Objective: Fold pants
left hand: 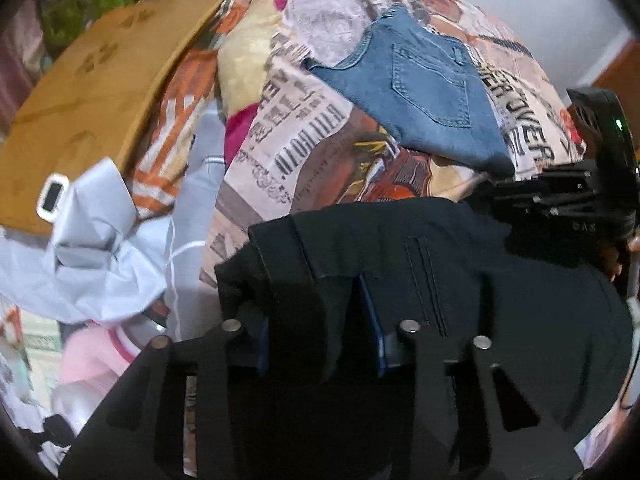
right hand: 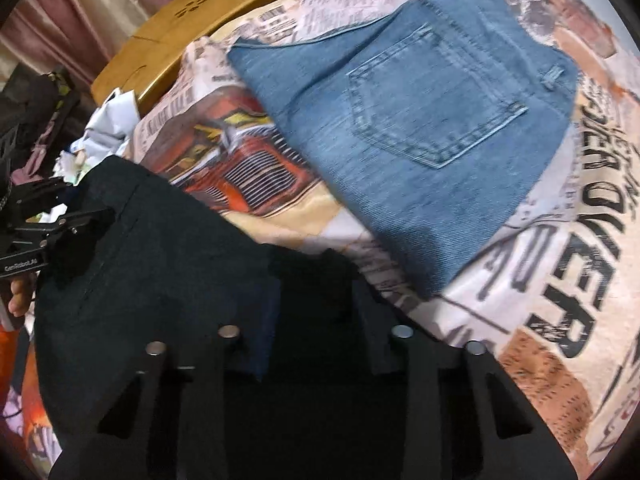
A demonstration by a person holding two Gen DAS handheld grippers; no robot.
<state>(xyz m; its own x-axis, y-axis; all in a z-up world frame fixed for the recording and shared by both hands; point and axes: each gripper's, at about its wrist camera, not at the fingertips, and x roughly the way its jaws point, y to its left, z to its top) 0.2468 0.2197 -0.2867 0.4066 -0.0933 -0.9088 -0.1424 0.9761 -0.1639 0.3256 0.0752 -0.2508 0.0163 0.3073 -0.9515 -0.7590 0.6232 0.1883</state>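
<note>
Dark black pants point(left hand: 500, 280) lie on a printed bedspread point(left hand: 288, 128), with a slit back pocket showing. My left gripper point(left hand: 320, 320) points down at the pants' near edge, and a ridge of black cloth stands pinched between its blue-lined fingers point(left hand: 378, 336). In the right wrist view my right gripper point(right hand: 316, 312) is likewise shut on a bunched fold of the black pants point(right hand: 160, 260). Each gripper shows in the other's view: the right gripper point(left hand: 560, 200) at the far right, and the left gripper point(right hand: 60, 224) at the far left on the cloth's edge.
Folded blue jeans point(left hand: 424, 96) point(right hand: 420, 120) lie on the bedspread point(right hand: 580, 280) beyond the black pants. A wooden board point(left hand: 88, 92) point(right hand: 180, 28) borders the bed. A crumpled pale grey garment point(left hand: 100, 248) and a pink garment point(left hand: 92, 360) lie to the left.
</note>
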